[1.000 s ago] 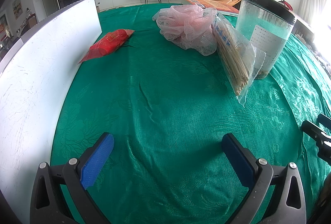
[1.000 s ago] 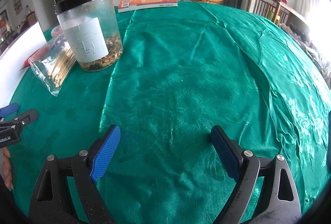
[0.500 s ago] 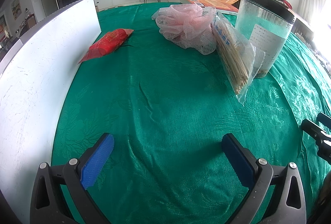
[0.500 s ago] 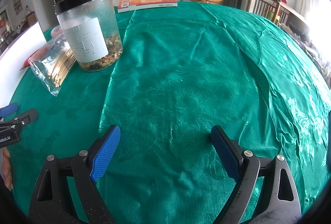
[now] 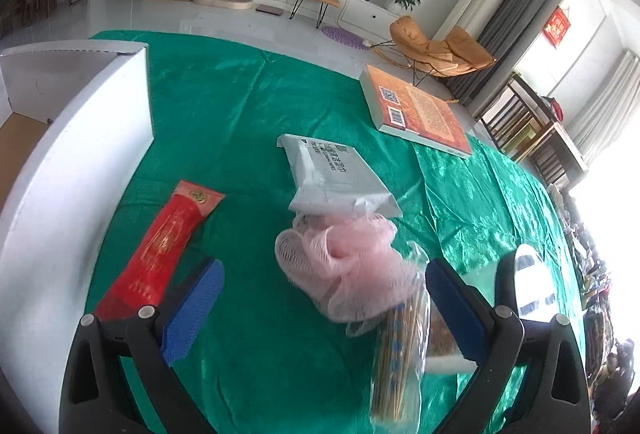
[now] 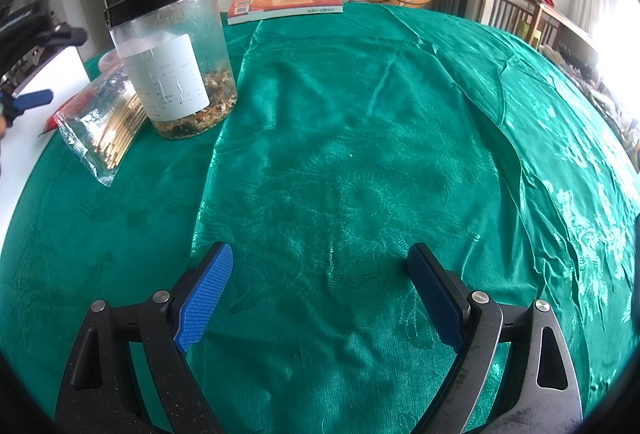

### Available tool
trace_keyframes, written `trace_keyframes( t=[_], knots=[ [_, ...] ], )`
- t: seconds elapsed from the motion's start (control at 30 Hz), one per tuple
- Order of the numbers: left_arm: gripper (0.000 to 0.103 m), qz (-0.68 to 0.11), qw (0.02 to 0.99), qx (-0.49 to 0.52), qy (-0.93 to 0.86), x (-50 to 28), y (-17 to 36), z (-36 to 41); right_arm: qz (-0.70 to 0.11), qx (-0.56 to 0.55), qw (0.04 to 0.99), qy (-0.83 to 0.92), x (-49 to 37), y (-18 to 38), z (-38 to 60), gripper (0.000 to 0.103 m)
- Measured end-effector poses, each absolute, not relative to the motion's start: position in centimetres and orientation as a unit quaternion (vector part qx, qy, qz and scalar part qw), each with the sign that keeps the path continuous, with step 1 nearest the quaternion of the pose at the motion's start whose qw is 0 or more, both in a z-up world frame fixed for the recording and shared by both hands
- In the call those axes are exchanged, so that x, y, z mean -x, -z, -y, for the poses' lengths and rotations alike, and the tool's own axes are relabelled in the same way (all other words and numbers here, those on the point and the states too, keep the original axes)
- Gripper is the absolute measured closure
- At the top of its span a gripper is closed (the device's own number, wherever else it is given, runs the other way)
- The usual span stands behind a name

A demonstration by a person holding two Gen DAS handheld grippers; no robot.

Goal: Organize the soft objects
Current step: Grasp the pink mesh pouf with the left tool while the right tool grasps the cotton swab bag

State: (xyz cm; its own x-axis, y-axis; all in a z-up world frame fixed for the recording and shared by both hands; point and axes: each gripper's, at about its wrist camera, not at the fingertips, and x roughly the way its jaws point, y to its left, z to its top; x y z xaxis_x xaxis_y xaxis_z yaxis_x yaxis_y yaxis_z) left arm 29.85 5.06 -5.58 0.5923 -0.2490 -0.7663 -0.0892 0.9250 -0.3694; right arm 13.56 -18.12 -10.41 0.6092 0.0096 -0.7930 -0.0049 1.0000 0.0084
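My left gripper [image 5: 323,268] hangs over the green cloth with its jaws closing. A pink mesh bath puff [image 5: 340,262] lies below, between the blue pads, which do not touch it. A grey plastic mailer bag [image 5: 336,173] lies just beyond the puff. A flat red packet [image 5: 164,246] lies to the left, by the left pad. A clear bag of chopsticks [image 5: 400,346] leans against the puff beside the right pad. My right gripper [image 6: 320,252] stands open over bare cloth, holding nothing.
A white box [image 5: 72,161] runs along the table's left side. A clear jar with a black lid [image 6: 172,61] stands beside the chopstick bag [image 6: 108,125]. An orange book [image 5: 416,109] lies at the far edge. The green tablecloth [image 6: 360,153] is wrinkled.
My left gripper has risen, moved forward over the pink puff and rolled, so it now looks down on the puff, mailer bag and red packet. The right gripper has stayed put.
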Motion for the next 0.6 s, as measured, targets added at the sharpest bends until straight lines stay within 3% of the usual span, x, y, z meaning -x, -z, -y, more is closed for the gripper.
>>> trace_keyframes(
  t=[0.07, 0.1, 0.17, 0.2, 0.23, 0.33, 0.5, 0.6],
  knots=[
    [0.009, -0.474, 0.855, 0.204, 0.047, -31.7, 7.2, -4.7, -0.442, -0.003, 0.897, -0.004, -13.6, 10.4, 18.1, 0.012],
    [0.018, -0.485, 0.847, 0.213, 0.047, -32.3, 7.9, -4.6, -0.442, -0.003, 0.897, -0.004, -13.6, 10.4, 18.1, 0.012],
    [0.049, -0.503, 0.830, 0.234, 0.053, -33.0, 9.3, -4.6, -0.442, -0.003, 0.897, -0.004, -13.6, 10.4, 18.1, 0.012],
    [0.071, -0.505, 0.825, 0.245, 0.063, -32.9, 9.6, -4.5, -0.442, -0.003, 0.897, -0.004, -13.6, 10.4, 18.1, 0.012],
    [0.078, -0.498, 0.827, 0.253, 0.069, -32.6, 9.5, -4.7, -0.442, -0.003, 0.897, -0.004, -13.6, 10.4, 18.1, 0.012],
    [0.087, -0.468, 0.845, 0.251, 0.067, -29.7, 7.6, -5.5, -0.442, -0.003, 0.897, -0.004, -13.5, 10.4, 18.1, 0.012],
    [0.087, -0.451, 0.862, 0.222, 0.068, -20.7, 5.1, -6.7, -0.405, -0.111, 0.899, -0.126, -12.9, 8.2, 16.9, 0.012],
    [0.087, -0.456, 0.865, 0.203, 0.052, -15.9, 5.3, -7.3, -0.388, -0.086, 0.895, -0.204, -14.5, 6.4, 11.6, 0.012]
  ],
)
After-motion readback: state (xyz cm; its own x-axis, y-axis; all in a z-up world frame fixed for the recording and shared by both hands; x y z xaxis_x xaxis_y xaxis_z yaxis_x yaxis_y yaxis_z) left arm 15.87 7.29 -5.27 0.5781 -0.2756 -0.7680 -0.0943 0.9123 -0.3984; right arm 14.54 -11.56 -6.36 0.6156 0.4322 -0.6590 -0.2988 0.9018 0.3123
